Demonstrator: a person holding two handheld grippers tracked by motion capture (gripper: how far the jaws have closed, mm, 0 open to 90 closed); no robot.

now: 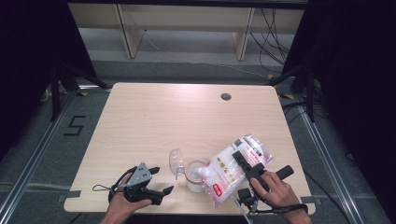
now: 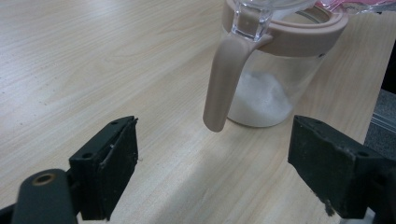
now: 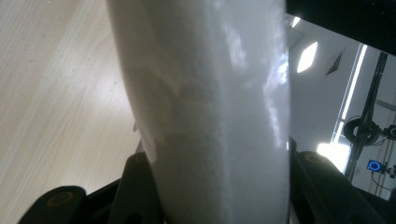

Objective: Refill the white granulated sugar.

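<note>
The right tool (image 1: 243,164) is clamped on a clear plastic bag of white powder (image 1: 231,169) with red print. In the right gripper view the bag (image 3: 210,112) stands pressed between the two black jaws, its white bulk rising from between them. In the high view the bag lies tilted over the front right part of the worktop (image 1: 154,116), its lower corner touching the rim of a clear jar (image 1: 195,176) just to its left. The person's right hand (image 1: 275,189) grips the tool from behind, at the front edge of the worktop.

The jar stands upright, with a beige collar and a beige handle (image 2: 223,84); a layer of white powder (image 2: 259,100) lies at its bottom. Its clear lid (image 1: 176,162) is swung open and leans to the left of the mouth.

The left tool (image 1: 161,179) is held at the front left of the worktop, its jaws wide apart with nothing between them. In the left gripper view the jar (image 2: 280,70) stands near, ahead of the jaws and apart from them, the handle hanging toward the gap between them.
</note>
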